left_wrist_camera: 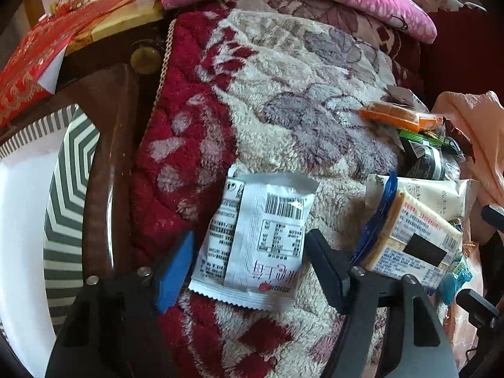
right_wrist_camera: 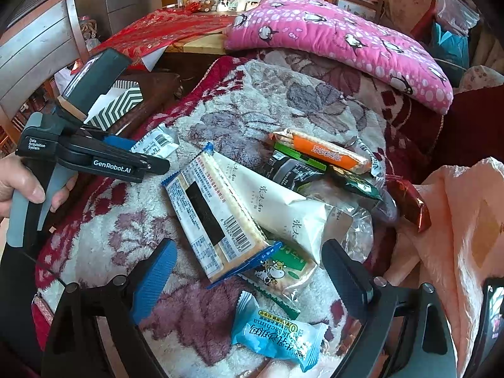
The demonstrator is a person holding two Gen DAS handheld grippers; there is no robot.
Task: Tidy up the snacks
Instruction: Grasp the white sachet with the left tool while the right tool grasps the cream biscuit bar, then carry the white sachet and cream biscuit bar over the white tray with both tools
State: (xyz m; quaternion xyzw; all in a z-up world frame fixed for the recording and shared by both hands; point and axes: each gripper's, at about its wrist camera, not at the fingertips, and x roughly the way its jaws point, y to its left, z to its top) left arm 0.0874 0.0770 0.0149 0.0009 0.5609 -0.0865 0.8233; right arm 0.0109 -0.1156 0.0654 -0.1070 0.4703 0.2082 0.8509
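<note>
A white snack packet [left_wrist_camera: 255, 242] lies back side up on the fleece blanket, between the fingers of my open left gripper [left_wrist_camera: 252, 267]; it also shows in the right wrist view [right_wrist_camera: 157, 143]. My left gripper [right_wrist_camera: 151, 157] shows there too. My open right gripper [right_wrist_camera: 249, 271] straddles the near end of a blue-edged cracker pack [right_wrist_camera: 217, 217] and a cow-print packet [right_wrist_camera: 280, 272]. A light blue packet [right_wrist_camera: 277, 337] lies nearest. A cream pack [right_wrist_camera: 283, 208], an orange cracker pack [right_wrist_camera: 324, 154] and dark packets [right_wrist_camera: 293, 170] are piled behind.
A striped white box [left_wrist_camera: 28, 208] stands open at the left on a dark wooden surface [left_wrist_camera: 107, 145]. A pink penguin cushion [right_wrist_camera: 340, 41] lies at the back. A peach cloth [right_wrist_camera: 456, 236] lies at the right, with a red foil packet [right_wrist_camera: 409, 203] beside it.
</note>
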